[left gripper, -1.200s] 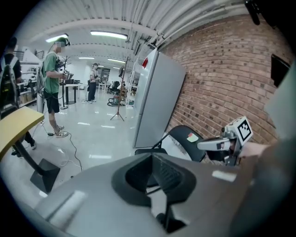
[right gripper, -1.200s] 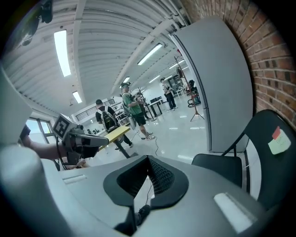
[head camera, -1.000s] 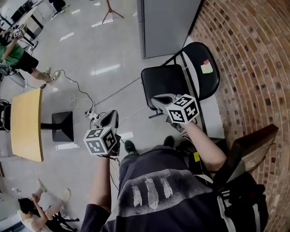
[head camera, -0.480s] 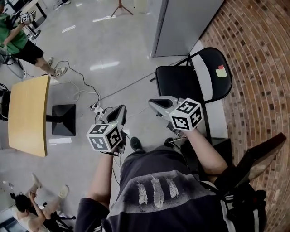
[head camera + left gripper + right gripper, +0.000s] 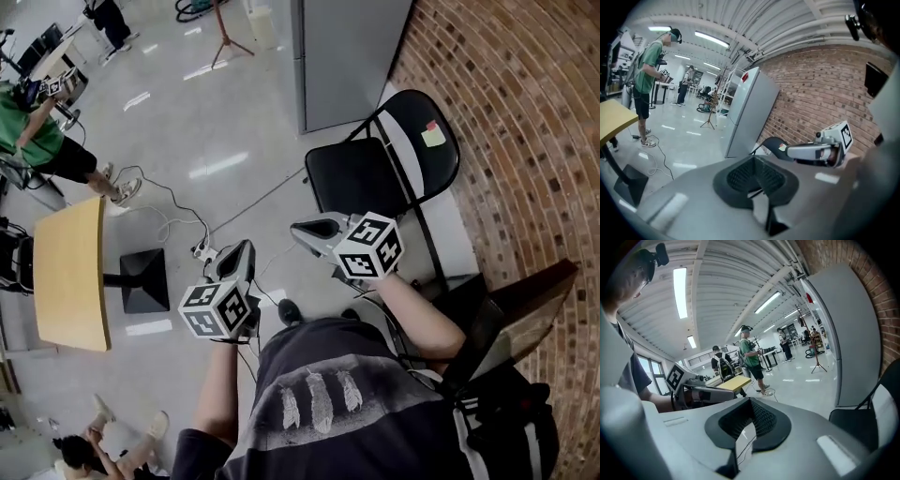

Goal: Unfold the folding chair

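The black folding chair stands unfolded by the brick wall, seat flat, with a yellow note on its backrest. My right gripper hovers shut and empty just in front of the seat's near left corner, apart from it. My left gripper is shut and empty further left, over the floor. In the left gripper view the shut jaws point past the chair, with the right gripper alongside. From the right gripper view its shut jaws show, and the chair seat at the right edge.
A grey cabinet stands behind the chair, the brick wall to its right. A wooden table on a black base stands at left, with a power strip and cables on the floor. A person stands beyond.
My right gripper has drawn back leftward off the seat's front edge. The left gripper has shifted a little along with it. Both stay shut.
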Available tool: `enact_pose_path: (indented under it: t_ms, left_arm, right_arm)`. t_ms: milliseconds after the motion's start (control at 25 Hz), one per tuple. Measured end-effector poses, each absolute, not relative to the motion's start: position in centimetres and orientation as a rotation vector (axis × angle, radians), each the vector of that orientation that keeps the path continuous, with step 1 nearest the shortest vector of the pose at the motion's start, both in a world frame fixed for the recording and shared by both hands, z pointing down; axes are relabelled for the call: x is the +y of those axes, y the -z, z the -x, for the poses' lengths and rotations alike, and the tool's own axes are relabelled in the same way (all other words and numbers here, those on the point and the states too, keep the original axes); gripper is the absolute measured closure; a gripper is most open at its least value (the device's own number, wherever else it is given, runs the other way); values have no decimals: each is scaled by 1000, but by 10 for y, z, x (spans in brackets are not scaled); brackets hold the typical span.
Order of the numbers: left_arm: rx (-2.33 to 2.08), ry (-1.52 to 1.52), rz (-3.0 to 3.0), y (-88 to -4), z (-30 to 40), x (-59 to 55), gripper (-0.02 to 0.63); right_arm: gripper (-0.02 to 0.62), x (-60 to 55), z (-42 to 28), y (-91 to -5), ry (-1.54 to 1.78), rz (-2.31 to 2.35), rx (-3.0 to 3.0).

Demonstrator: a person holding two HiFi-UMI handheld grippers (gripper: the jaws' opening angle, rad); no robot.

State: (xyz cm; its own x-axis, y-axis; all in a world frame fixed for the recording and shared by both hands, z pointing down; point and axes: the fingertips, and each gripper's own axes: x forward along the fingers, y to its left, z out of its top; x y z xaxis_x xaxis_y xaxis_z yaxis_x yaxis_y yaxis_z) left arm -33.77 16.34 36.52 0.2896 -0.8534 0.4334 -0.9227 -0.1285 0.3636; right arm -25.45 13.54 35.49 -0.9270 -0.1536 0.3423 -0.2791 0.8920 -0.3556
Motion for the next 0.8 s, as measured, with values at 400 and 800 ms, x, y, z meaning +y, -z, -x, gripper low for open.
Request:
enact_pose_path:
  t_ms: [400, 800]
  left_arm:
    - [-1530, -254, -2093, -354, 218, 167, 604]
    - [-1611, -285, -2021, -353, 162, 200, 604]
  right_arm:
    - [594, 147, 144, -349, -618, -388, -2788]
    - [594, 172, 92, -353, -663, -262, -2813]
